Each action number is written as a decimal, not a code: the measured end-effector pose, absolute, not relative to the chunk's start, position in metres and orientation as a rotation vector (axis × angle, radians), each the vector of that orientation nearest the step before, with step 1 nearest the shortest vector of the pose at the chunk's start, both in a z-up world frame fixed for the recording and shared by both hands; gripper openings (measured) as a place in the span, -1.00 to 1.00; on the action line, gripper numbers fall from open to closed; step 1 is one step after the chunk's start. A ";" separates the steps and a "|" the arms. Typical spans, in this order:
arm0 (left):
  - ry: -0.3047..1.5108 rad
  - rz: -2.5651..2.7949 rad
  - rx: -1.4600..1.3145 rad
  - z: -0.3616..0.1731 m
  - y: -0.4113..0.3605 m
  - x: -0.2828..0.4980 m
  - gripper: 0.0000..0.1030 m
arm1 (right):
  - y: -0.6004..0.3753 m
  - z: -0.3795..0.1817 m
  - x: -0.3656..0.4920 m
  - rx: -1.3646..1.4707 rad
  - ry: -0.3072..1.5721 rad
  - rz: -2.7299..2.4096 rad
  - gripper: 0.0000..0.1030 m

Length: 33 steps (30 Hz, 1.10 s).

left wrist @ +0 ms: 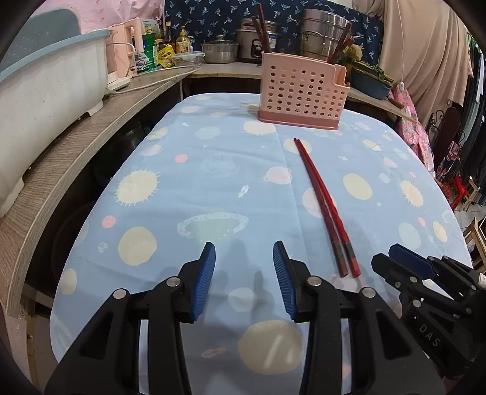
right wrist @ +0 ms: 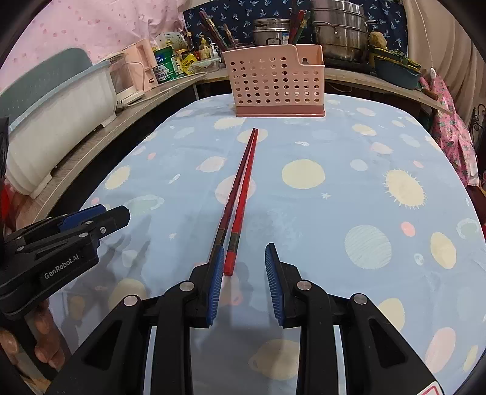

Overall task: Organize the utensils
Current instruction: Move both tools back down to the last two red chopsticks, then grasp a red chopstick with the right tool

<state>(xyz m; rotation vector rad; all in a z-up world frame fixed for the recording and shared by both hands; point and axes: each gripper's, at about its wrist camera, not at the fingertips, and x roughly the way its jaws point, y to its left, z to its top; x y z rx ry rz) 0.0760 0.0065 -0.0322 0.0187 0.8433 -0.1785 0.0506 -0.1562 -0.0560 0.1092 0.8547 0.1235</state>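
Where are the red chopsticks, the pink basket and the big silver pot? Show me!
red chopsticks (right wrist: 241, 188), right wrist view, middle of the pair's shafts.
pink basket (right wrist: 278, 88), right wrist view, its holed front wall.
big silver pot (right wrist: 340, 29), right wrist view, its shiny side, behind the basket.

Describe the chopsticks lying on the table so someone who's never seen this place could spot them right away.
Start at the table covered by the blue planet-print cloth. At its far edge stands a pink perforated utensil holder; nearer than it, two red chopsticks lie flat, side by side, tips toward the holder. Unlike the chopsticks standing upright in the holder, these lie loose on the cloth.
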 end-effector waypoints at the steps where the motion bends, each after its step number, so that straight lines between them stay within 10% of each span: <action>1: 0.846 -0.177 0.019 -0.033 0.008 0.075 -0.27 | -0.155 -0.057 0.052 0.108 0.858 0.125 -0.46; 33: 0.872 -0.194 0.034 -0.044 0.002 0.072 -0.27 | -0.147 -0.079 0.069 0.048 0.903 0.091 -0.86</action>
